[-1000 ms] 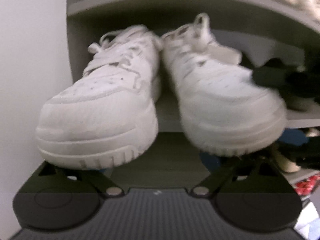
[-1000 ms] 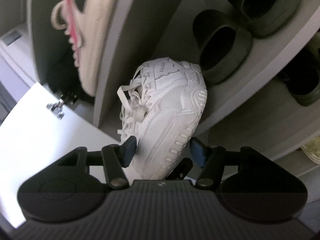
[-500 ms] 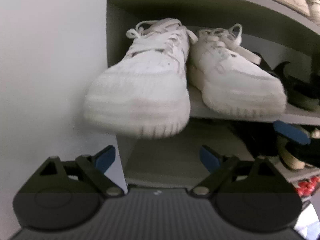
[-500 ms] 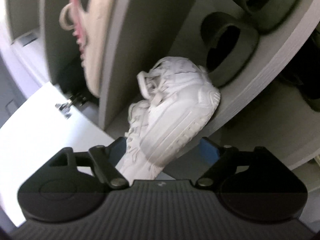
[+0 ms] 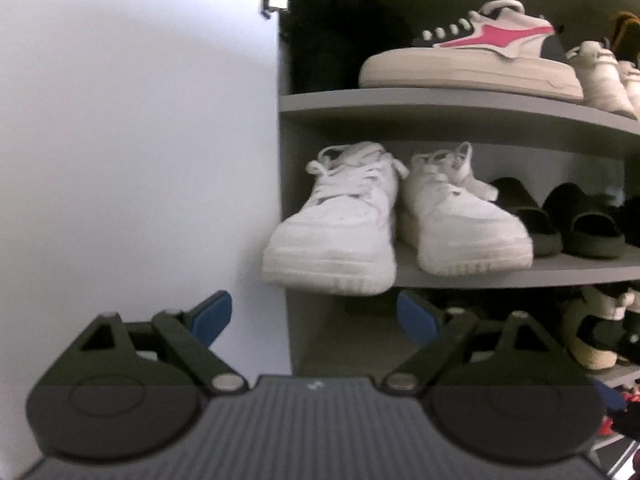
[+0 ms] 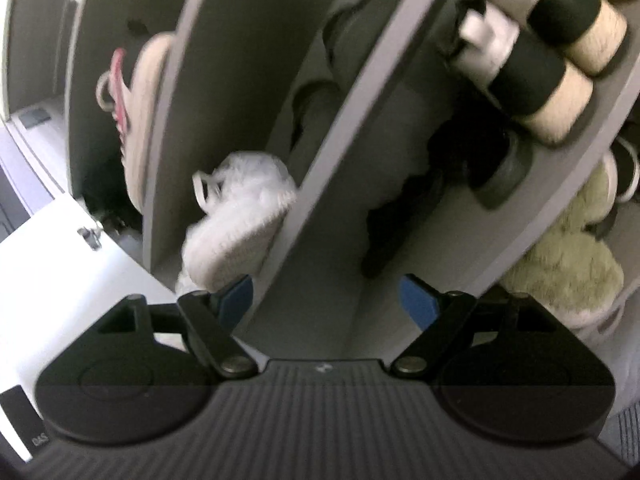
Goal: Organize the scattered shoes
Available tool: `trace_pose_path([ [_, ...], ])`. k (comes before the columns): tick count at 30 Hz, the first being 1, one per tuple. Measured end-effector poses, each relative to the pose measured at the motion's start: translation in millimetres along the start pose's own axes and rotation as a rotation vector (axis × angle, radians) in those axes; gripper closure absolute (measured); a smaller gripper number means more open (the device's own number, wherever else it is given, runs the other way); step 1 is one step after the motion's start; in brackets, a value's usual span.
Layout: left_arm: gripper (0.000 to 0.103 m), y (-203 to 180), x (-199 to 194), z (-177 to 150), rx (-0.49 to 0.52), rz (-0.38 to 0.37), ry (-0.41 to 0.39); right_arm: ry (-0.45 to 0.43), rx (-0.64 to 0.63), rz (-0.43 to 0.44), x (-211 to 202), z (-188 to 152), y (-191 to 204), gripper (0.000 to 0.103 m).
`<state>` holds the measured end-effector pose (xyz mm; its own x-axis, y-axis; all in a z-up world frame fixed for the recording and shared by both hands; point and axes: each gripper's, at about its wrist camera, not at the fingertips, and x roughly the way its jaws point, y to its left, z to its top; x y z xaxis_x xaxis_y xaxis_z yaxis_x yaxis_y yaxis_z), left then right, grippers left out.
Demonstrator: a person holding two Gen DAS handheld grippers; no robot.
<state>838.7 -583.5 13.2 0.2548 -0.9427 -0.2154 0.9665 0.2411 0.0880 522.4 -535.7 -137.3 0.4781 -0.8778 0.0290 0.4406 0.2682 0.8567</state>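
Two white sneakers stand side by side, toes outward, at the left end of the middle shelf (image 5: 520, 276): the left sneaker (image 5: 336, 228) overhangs the shelf edge, the right sneaker (image 5: 456, 216) sits beside it. My left gripper (image 5: 316, 316) is open and empty, back from the shelf and below the sneakers. My right gripper (image 6: 328, 300) is open and empty, seen in a tilted, blurred view. A white sneaker (image 6: 236, 220) shows there above its left finger.
A white and pink sneaker (image 5: 472, 56) stands on the upper shelf. Dark slides (image 5: 560, 220) sit right of the white pair. More shoes fill the lower shelves (image 5: 592, 336). A white cabinet door (image 5: 140, 140) stands open at the left. A fuzzy green slipper (image 6: 560, 272) is at the right.
Both grippers have let go of the white sneakers and pulled back from the shelf. The sneakers now rest on the middle shelf. The right wrist view has swung right.
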Motion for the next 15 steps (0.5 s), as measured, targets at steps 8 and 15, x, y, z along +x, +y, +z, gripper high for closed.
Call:
trace_pose_path([
  [8,0.029,-6.2,28.8,17.4,0.030,0.032,-0.016,-0.038,0.079,-0.113,-19.8,10.8,-24.6,0.019],
  [15,0.029,-17.7,52.9,22.5,0.043,0.043,-0.009,-0.086,0.188,-0.192,-40.0,25.6,-43.9,0.019],
])
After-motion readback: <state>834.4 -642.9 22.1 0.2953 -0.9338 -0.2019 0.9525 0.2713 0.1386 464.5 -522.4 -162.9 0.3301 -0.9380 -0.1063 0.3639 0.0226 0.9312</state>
